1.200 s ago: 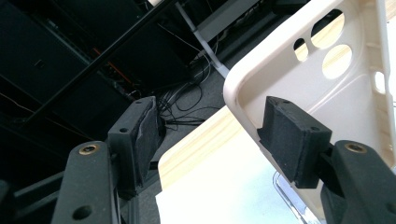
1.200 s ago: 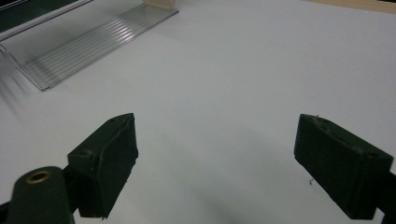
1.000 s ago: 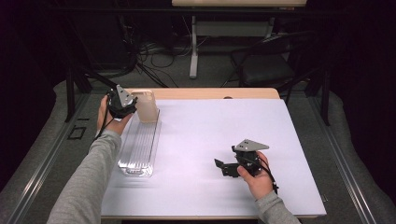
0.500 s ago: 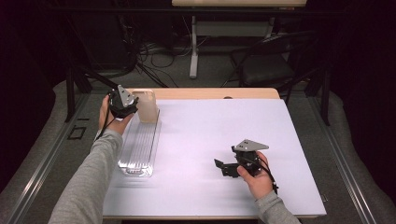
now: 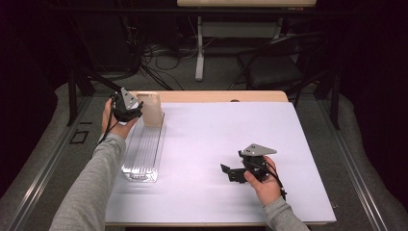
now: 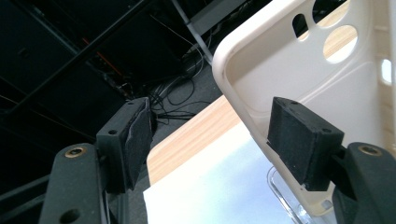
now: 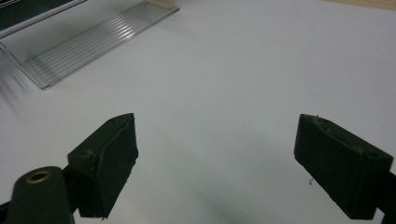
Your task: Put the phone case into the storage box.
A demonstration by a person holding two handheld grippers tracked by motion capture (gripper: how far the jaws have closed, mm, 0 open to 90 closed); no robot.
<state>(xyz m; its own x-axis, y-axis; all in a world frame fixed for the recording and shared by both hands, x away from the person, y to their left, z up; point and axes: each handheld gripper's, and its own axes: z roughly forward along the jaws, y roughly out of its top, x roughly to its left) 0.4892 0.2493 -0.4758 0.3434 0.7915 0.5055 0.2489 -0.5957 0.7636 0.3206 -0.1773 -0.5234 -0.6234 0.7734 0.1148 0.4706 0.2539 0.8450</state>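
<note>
A cream soft-plastic phone case (image 5: 152,109) is seen standing upright at the far end of a clear ribbed plastic tray (image 5: 142,153) on the white-covered bench (image 5: 216,144). The left tool (image 5: 131,109) is just beside it; its jaws have just been opening, one edge of the case between them, unpressed. The right tool (image 5: 230,172), open and empty, is held low over the bench, well apart.

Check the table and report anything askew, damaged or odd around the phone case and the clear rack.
Nothing stands out. The beige phone case stands upright at the far end of the clear ribbed rack. The left tongs have just been opening, one pad on the case's inner side, the other clear. The right tongs rest open over the white table cover.
</note>
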